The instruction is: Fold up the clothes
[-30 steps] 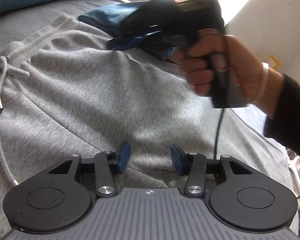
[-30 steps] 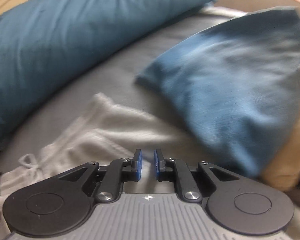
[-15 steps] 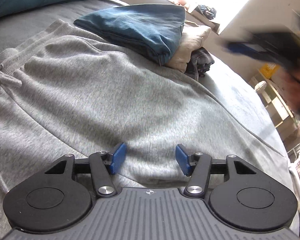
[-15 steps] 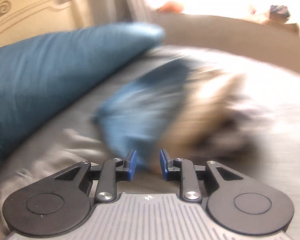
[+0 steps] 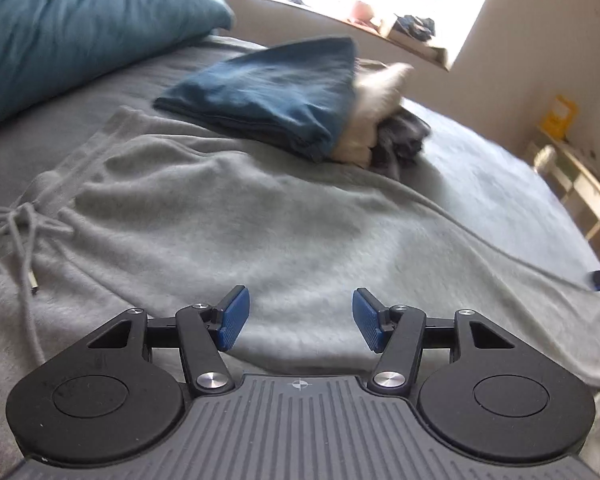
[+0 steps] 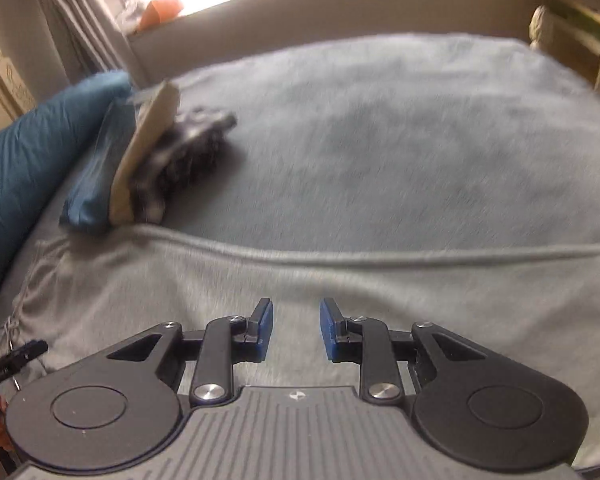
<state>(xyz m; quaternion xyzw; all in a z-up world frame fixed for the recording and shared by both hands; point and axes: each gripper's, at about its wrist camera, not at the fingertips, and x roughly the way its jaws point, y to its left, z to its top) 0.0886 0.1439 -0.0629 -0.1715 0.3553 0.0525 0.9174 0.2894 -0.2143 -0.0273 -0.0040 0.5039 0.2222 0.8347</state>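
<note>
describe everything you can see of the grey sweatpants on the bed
The grey sweatpants look like soft fleecy knit, lying spread flat and unfolded on the grey bed cover. A ribbed waistband sits at the left, with a knotted drawstring trailing loose and ending in a small metal tip. The legs run off to the right; a long edge shows in the right wrist view. A folded blue garment overlaps the far edge. Both the left gripper and right gripper hover open over the fabric, holding nothing.

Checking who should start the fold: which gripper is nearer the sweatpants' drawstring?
Left. The left gripper hangs over the sweatpants with the drawstring just to its left; the right gripper is farther along the leg.
</note>
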